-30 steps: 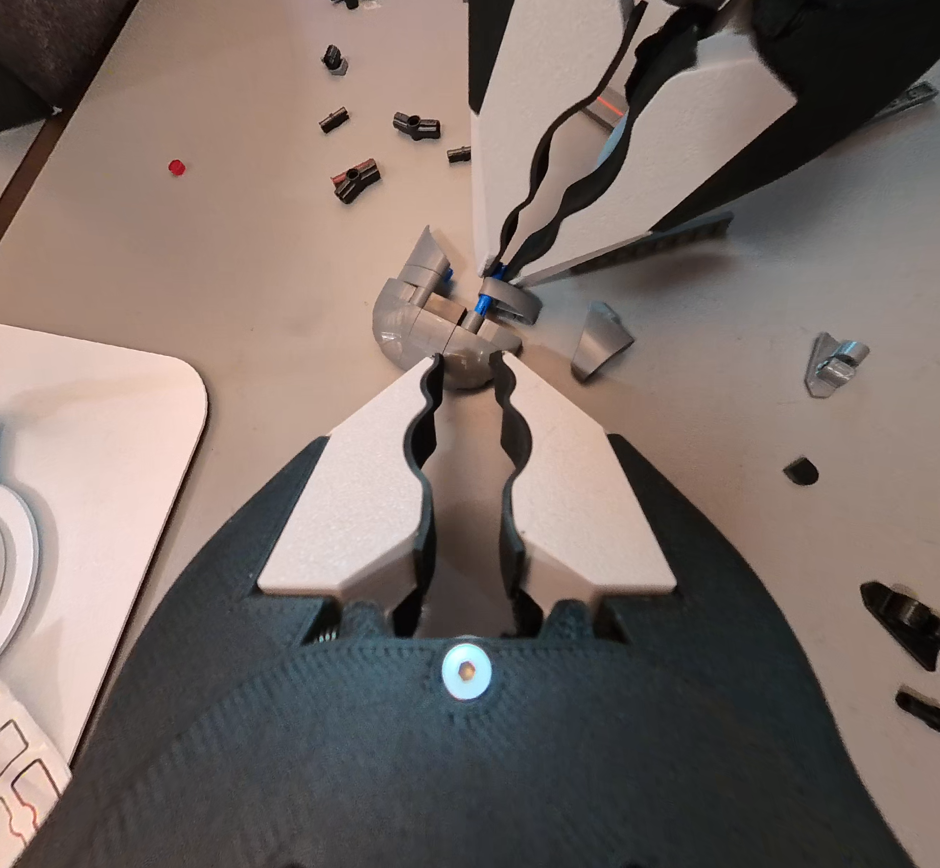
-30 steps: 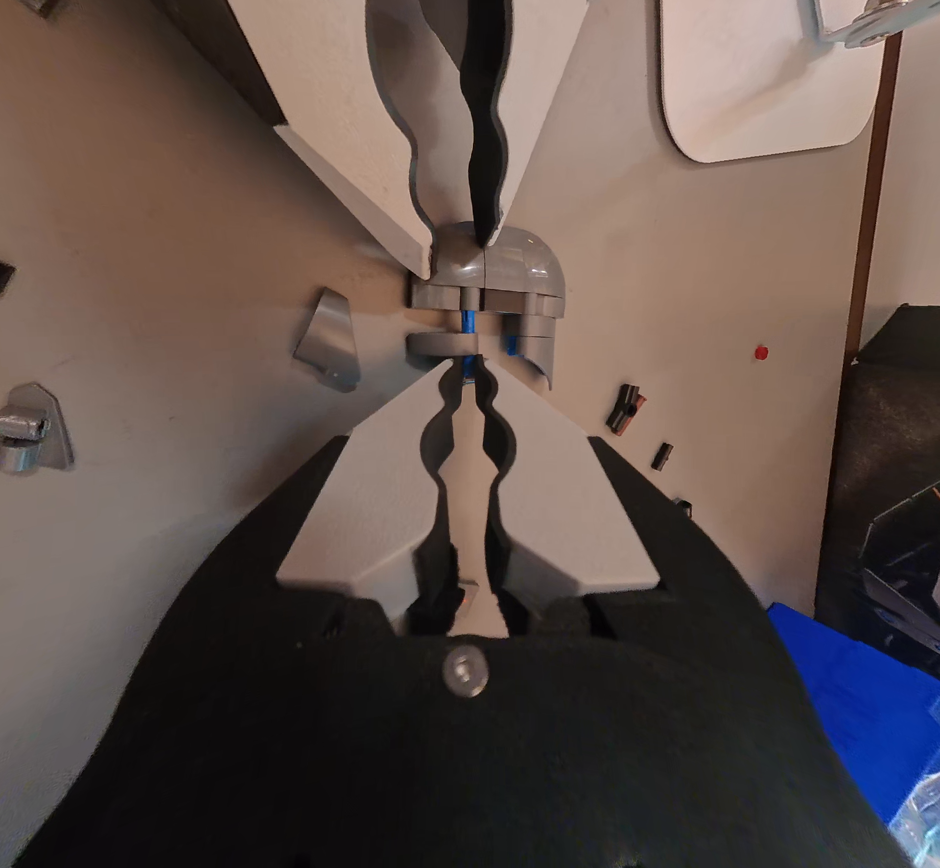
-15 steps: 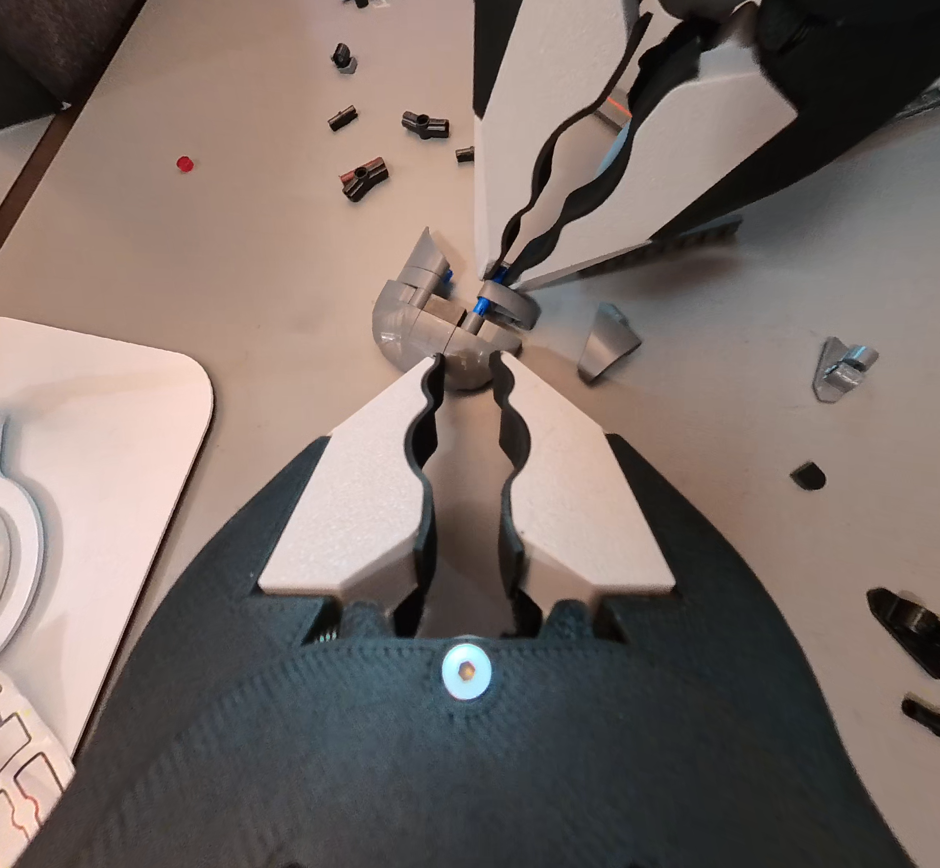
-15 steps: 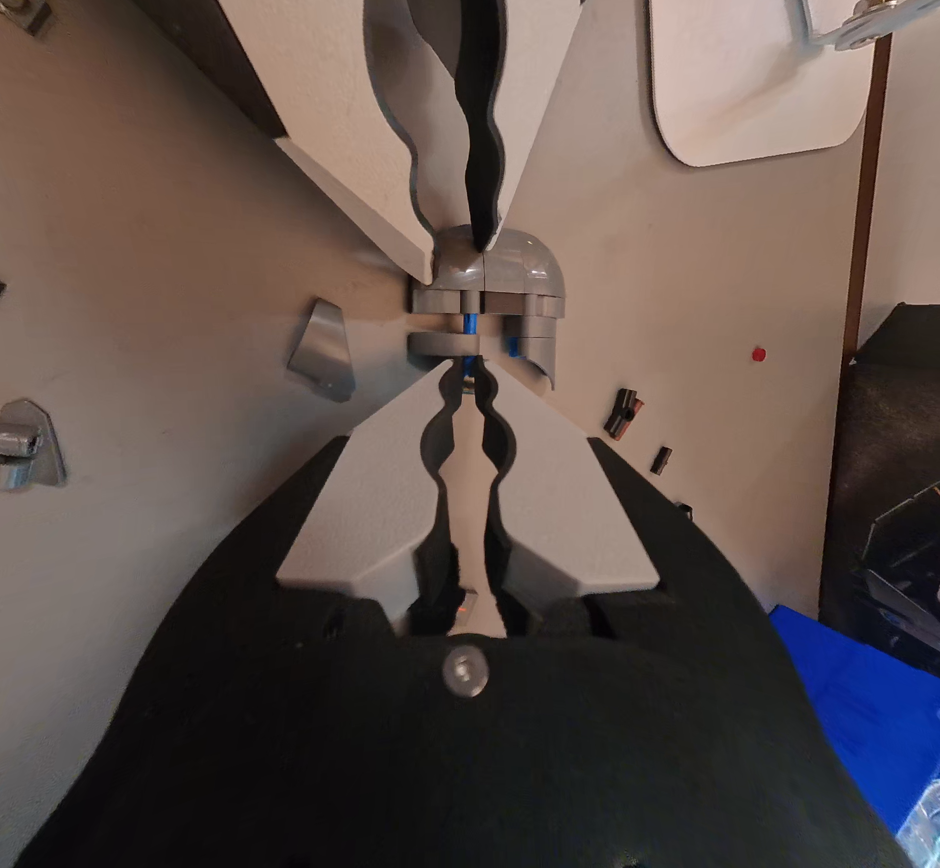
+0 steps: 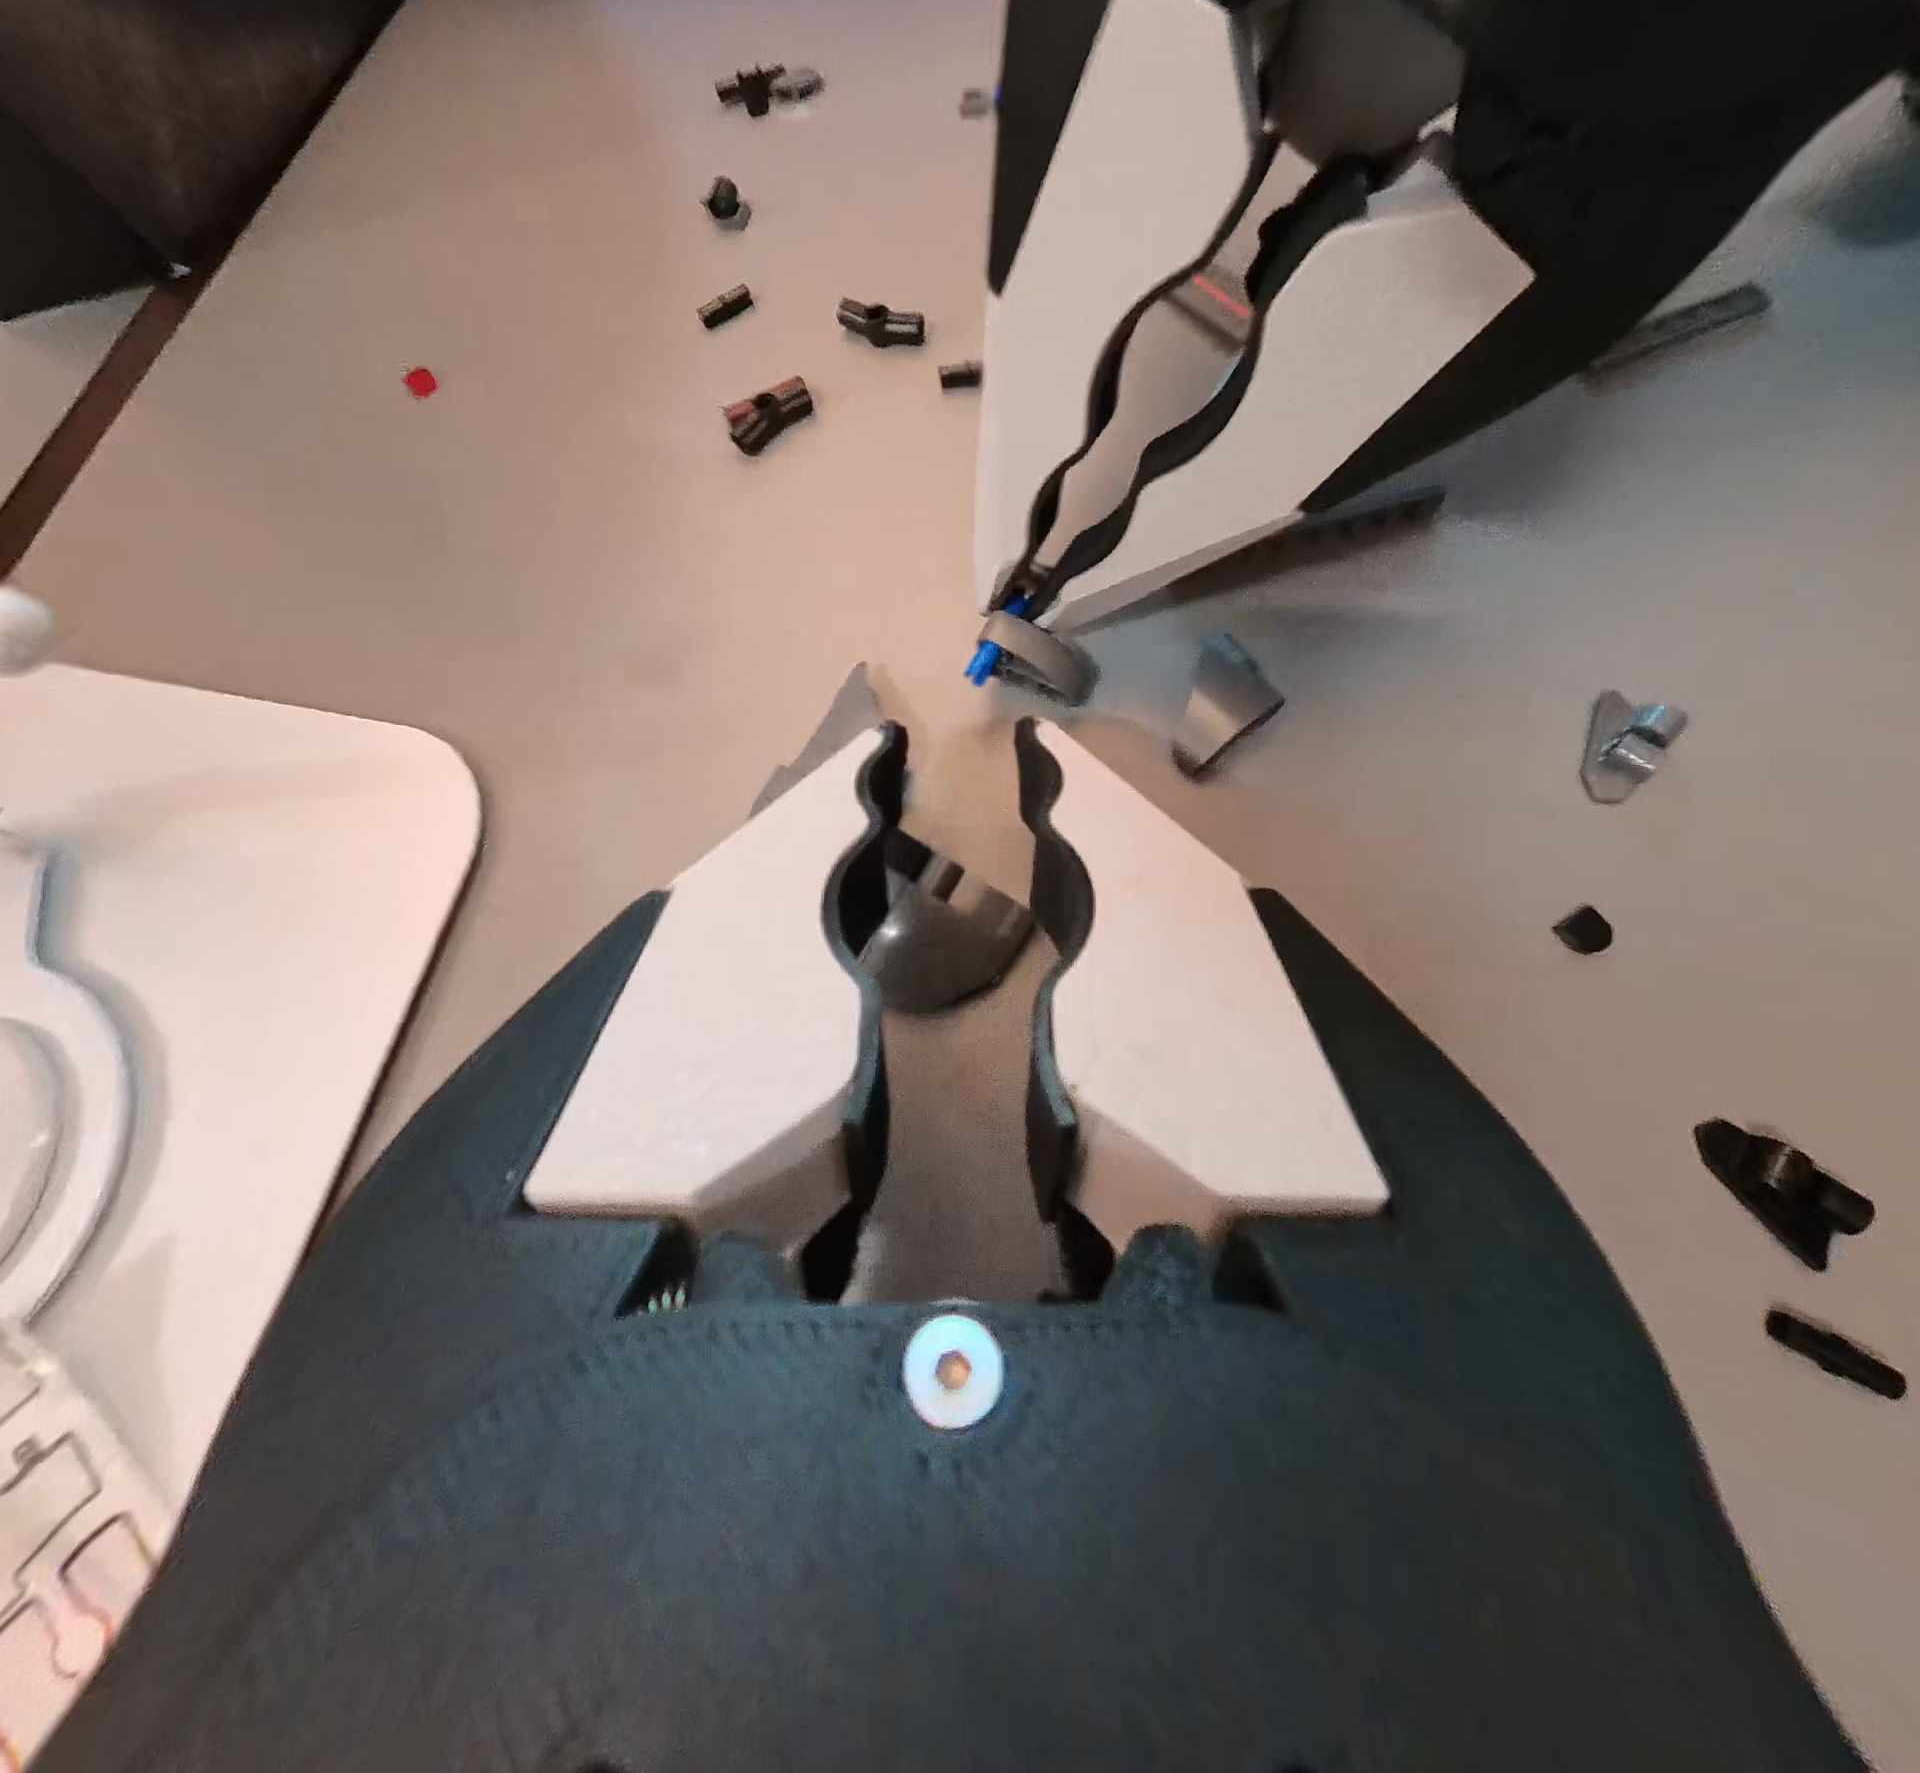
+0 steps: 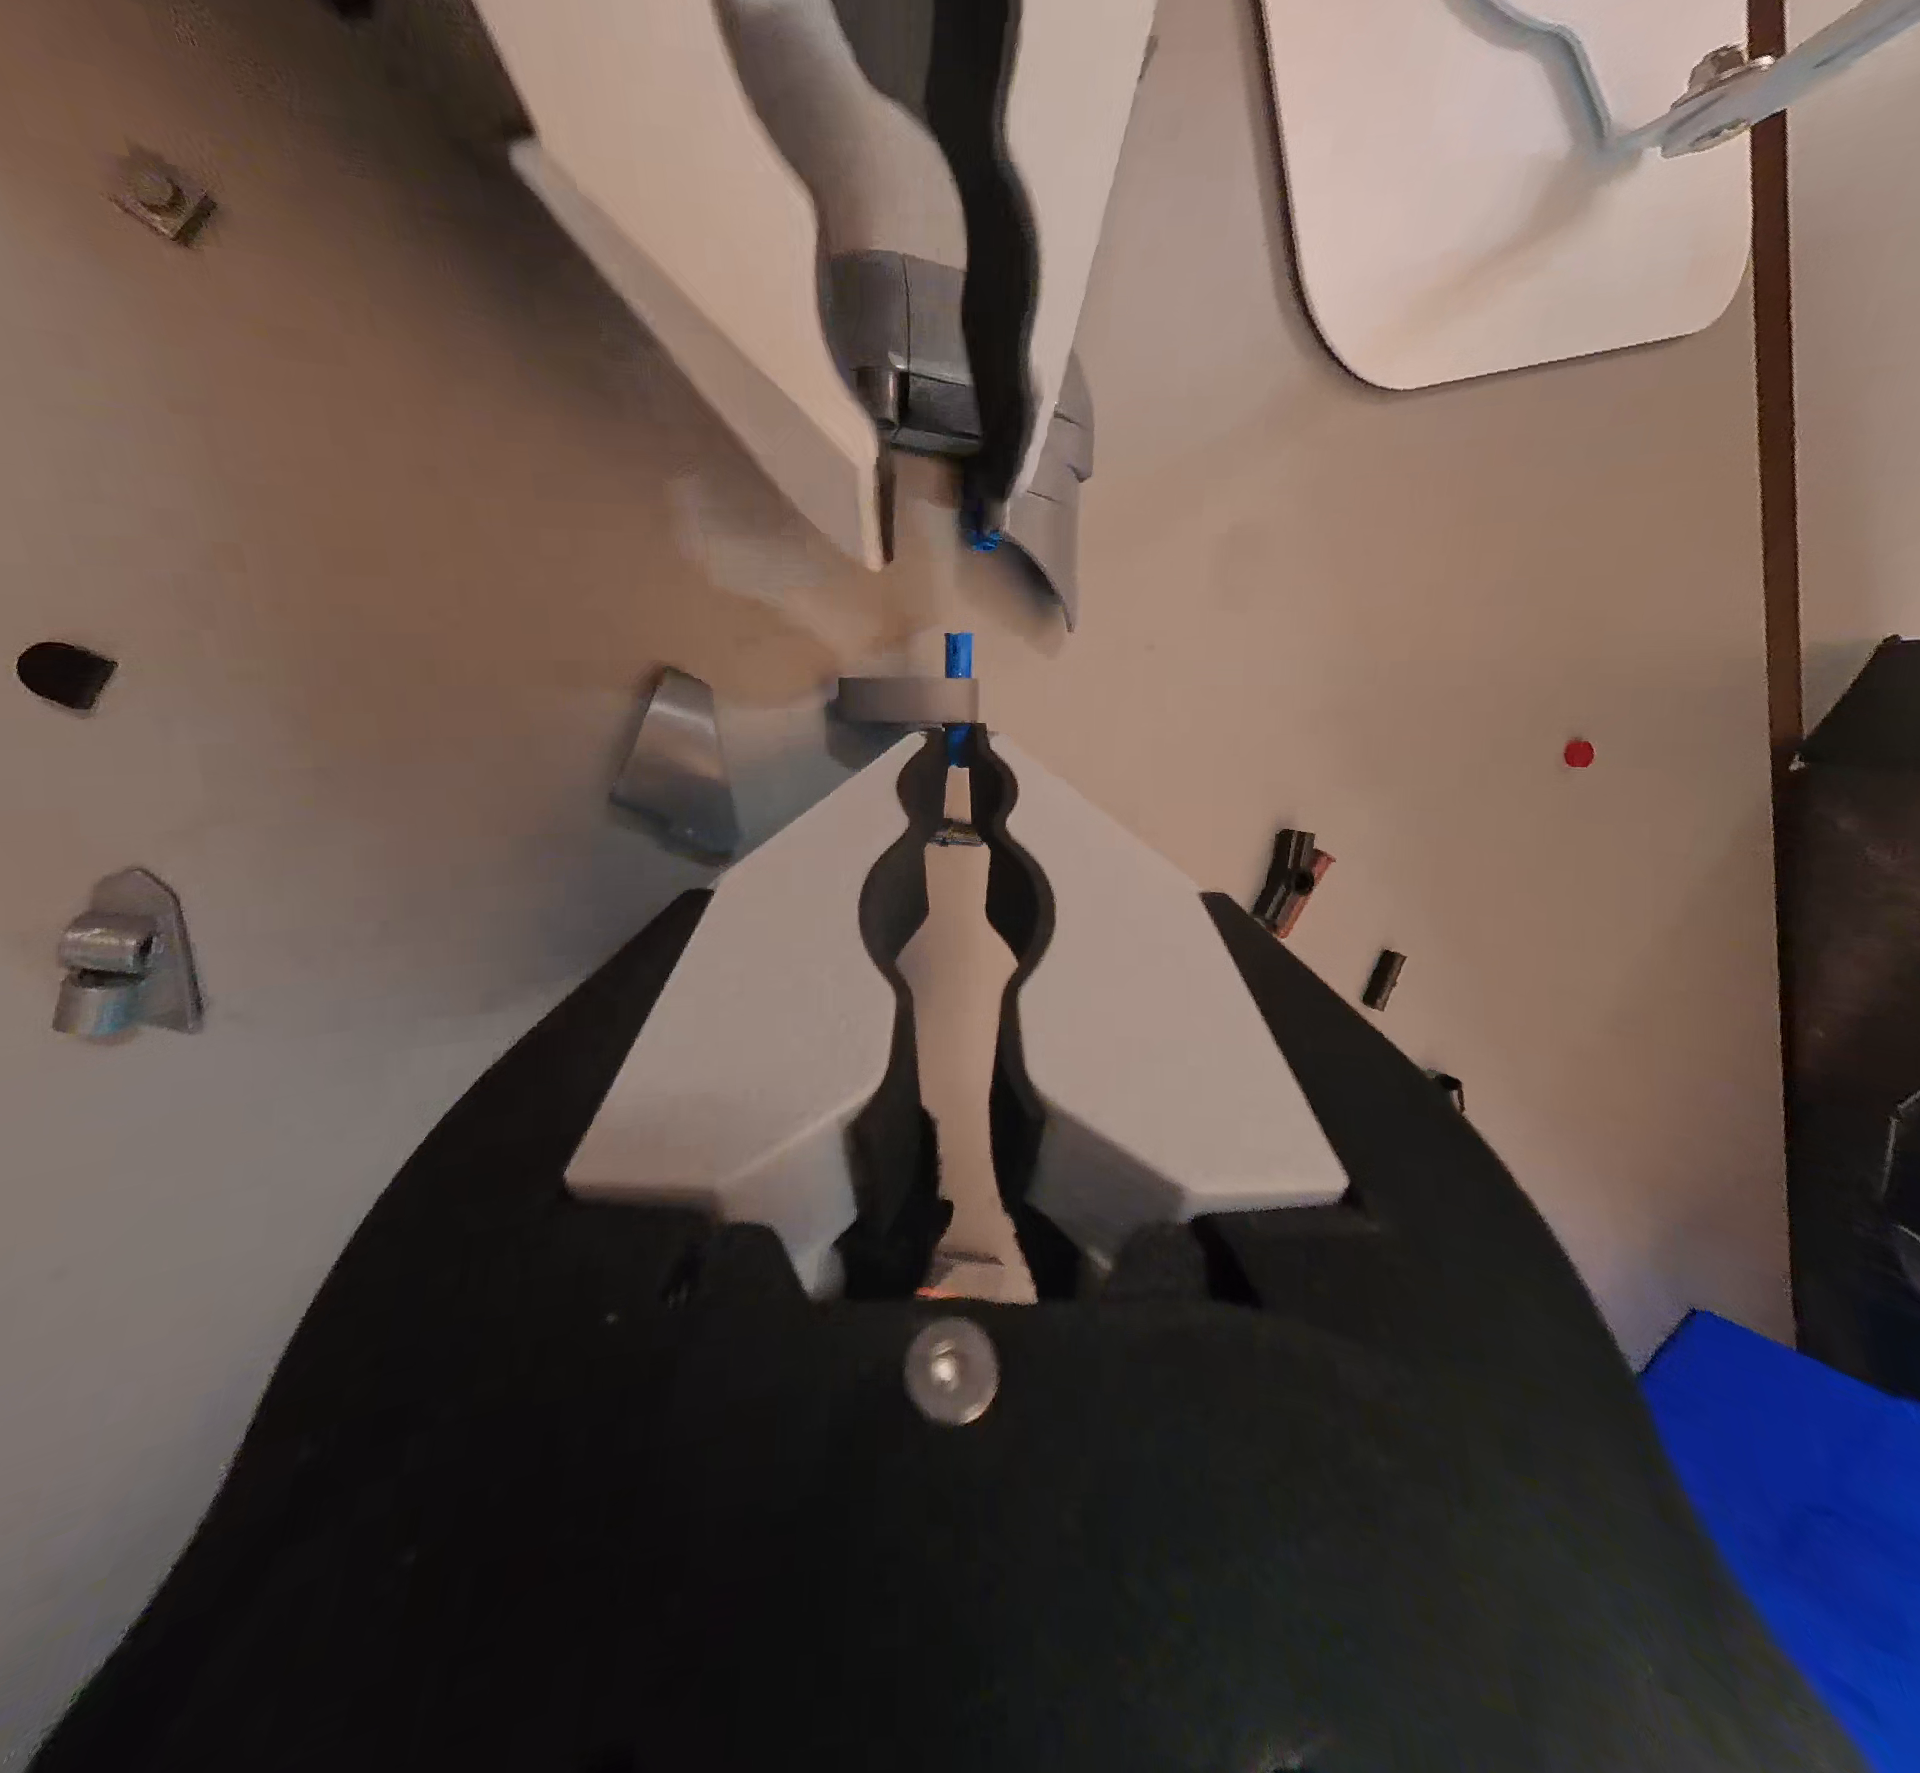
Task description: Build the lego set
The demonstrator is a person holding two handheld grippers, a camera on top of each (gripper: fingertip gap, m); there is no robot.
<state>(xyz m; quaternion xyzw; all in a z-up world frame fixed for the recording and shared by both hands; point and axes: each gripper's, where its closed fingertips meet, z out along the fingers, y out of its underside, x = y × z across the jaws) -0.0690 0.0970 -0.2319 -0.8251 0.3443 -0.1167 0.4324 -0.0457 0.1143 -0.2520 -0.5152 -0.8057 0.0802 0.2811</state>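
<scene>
- Grey lego body (image 5: 940, 939) squeezed deep inside left hand-held gripper (image 5: 956, 747).
- Blue pin (image 6: 958, 658) with grey ring (image 6: 906, 697) pinched by right hand-held gripper (image 6: 956, 755).
- Apart, above desk (image 5: 582, 528).

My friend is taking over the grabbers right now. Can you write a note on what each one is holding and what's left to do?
Left gripper: shut on the grey dome assembly, sitting deep between its fingers.
Right gripper: shut on the blue pin, which carries a flat grey piece.
The two halves are apart, a gap between them.
Loose on the table: a silver wedge, small black connectors, a red stud.
Left: join pin to dome, then add the loose parts.
</scene>
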